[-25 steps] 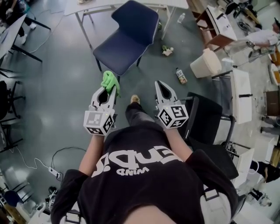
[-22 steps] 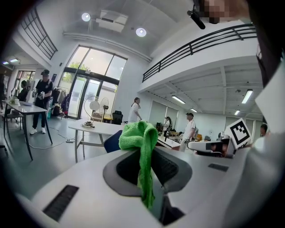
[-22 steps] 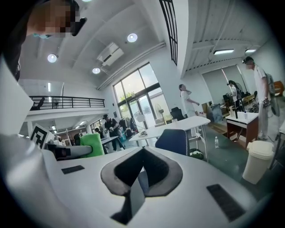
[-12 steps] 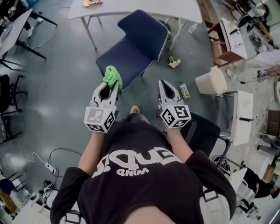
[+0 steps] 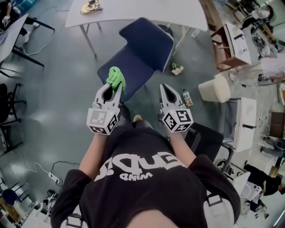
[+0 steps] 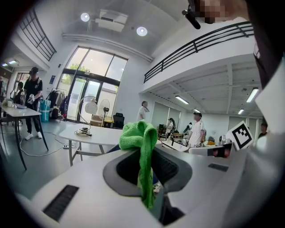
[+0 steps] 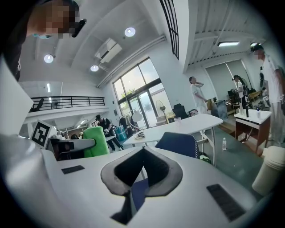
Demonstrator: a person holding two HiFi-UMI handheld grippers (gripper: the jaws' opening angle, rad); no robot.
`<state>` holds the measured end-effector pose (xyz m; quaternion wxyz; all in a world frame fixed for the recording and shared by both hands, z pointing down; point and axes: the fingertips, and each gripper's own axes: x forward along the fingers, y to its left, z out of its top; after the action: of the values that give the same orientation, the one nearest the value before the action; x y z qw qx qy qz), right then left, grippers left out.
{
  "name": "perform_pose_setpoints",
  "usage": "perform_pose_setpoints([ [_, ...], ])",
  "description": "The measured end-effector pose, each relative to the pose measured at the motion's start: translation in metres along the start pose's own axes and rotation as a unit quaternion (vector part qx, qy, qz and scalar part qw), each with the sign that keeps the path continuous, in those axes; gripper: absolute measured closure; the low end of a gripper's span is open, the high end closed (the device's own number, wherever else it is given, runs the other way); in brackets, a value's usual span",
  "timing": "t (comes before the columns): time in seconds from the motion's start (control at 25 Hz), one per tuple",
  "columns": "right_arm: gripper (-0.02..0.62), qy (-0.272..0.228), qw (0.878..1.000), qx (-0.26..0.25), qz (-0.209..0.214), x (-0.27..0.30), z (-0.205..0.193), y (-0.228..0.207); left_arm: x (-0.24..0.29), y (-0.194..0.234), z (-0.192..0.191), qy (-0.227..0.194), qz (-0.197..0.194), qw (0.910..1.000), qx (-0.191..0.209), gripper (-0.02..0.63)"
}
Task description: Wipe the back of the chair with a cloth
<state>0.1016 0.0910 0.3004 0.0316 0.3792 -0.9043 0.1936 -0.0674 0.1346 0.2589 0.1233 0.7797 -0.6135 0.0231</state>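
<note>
The left gripper (image 5: 116, 87) is clamped shut on a bright green cloth (image 5: 116, 78). In its own view the jaws pinch the cloth's lower folds, and the rest bunches up over the tips and hangs down between them. From above, the cloth lies over the near left corner of the chair's seat, well short of the chair's back. I cannot tell whether it touches the seat.

The chair (image 5: 143, 52) is dark blue and stands with its back towards a white table (image 5: 133, 14). A small gold-coloured object (image 5: 90, 6) lies on the table, beyond the chair to the left.

The right gripper (image 5: 164, 87) hangs near the chair's front right side, level with the left one. Its jaws are drawn together until the tips meet, and nothing is held between them. Only a sliver of the blue seat shows through the hollow behind the tips.

Each gripper carries a cube with black-and-white square markers, which are patterns rather than letters. The person's black T-shirt (image 5: 147, 187) has white lettering that reads upside down from the head view. The small line looks like "WIND", and I cannot read the big word with confidence.

To the right of the chair a bottle (image 5: 187, 98) lies on the floor. Its label is too small to read. Further right of that stands a pale bin (image 5: 214, 89).
</note>
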Motion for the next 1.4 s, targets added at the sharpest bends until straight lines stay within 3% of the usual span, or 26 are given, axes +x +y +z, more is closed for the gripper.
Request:
perform_pose_setpoints([
  [0.6, 0.603, -0.018, 0.997, 0.014, -0.075, 0.116, 0.031, -0.001, 0.1, 0.103, 0.034, 0.021, -0.083, 0.9963, 0.007, 0.549],
  [0.84, 0.603, -0.033, 0.993, 0.014, -0.112, 0.131, 0.037, -0.021, 0.137, 0.11, 0.036, 0.029, -0.117, 0.9927, 0.01, 0.549],
  [1.4, 0.603, -0.043, 0.989, 0.024, -0.137, 0.169, 0.048, -0.071, 0.217, 0.123, 0.034, 0.04, -0.126, 0.9912, 0.01, 0.549],
])
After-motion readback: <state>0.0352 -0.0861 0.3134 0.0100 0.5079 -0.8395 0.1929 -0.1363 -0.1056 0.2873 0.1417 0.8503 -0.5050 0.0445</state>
